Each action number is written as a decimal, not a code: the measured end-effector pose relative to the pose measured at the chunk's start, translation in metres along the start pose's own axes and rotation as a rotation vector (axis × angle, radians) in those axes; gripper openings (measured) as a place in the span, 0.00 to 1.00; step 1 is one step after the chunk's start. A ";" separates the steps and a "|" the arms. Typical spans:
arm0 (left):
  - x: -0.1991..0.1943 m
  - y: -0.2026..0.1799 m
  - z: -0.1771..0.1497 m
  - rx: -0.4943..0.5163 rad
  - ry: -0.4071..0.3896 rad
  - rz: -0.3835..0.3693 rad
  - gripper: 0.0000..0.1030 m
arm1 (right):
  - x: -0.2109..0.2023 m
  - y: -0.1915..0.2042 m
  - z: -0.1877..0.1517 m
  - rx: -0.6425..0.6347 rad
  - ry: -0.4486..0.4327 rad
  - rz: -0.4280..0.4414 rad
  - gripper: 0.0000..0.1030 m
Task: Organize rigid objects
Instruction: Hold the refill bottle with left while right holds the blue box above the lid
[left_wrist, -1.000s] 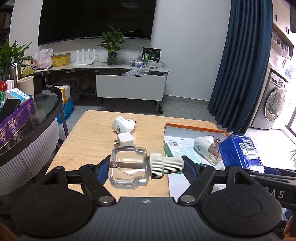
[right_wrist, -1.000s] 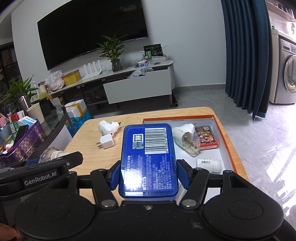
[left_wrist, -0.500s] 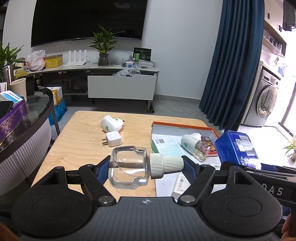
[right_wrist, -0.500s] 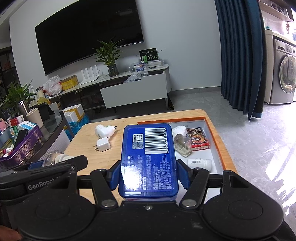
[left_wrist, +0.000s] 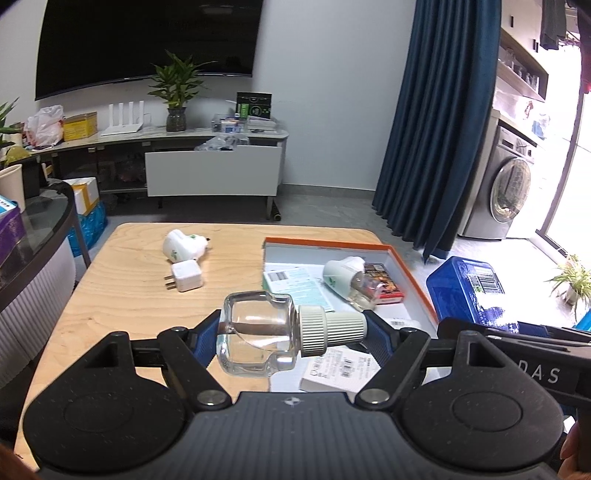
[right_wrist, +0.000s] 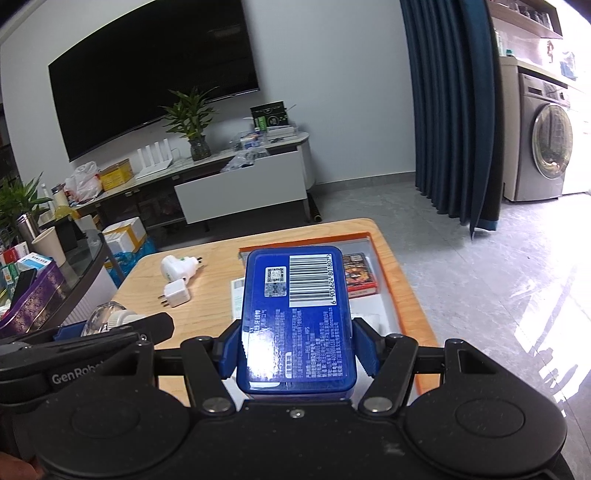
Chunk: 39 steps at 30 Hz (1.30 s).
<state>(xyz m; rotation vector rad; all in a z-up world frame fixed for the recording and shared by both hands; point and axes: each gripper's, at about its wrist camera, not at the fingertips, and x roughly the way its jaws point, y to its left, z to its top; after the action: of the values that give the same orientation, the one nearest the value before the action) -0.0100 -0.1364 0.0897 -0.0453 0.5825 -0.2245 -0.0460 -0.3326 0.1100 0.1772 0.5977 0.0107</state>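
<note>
The left claw (left_wrist: 293, 332) is clamping a clear glass bottle with a ribbed white cap (left_wrist: 258, 338) lying sideways between its blue pads, above the near edge of the light wooden table (left_wrist: 122, 295). The right claw (right_wrist: 297, 350) is gripping a flat blue plastic box with a barcode label (right_wrist: 297, 317) by its long sides, above the orange-rimmed shallow tray (right_wrist: 397, 295). A white plug-in vaporizer (left_wrist: 183, 249) and a white square charger (left_wrist: 186, 278) are lying just beside each other on the table, apart from the tray.
</note>
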 end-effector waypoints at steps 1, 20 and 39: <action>0.001 -0.002 0.000 0.002 0.001 -0.003 0.77 | 0.000 -0.002 0.000 0.003 -0.001 -0.005 0.72; 0.013 -0.019 0.000 0.022 0.008 -0.033 0.77 | 0.002 -0.020 -0.001 0.032 0.002 -0.038 0.72; 0.023 -0.023 -0.004 0.025 0.030 -0.033 0.77 | 0.013 -0.030 0.000 0.040 0.017 -0.065 0.72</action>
<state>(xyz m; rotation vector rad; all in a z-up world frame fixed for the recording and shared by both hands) 0.0015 -0.1642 0.0761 -0.0276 0.6091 -0.2651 -0.0366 -0.3609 0.0981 0.1961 0.6204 -0.0628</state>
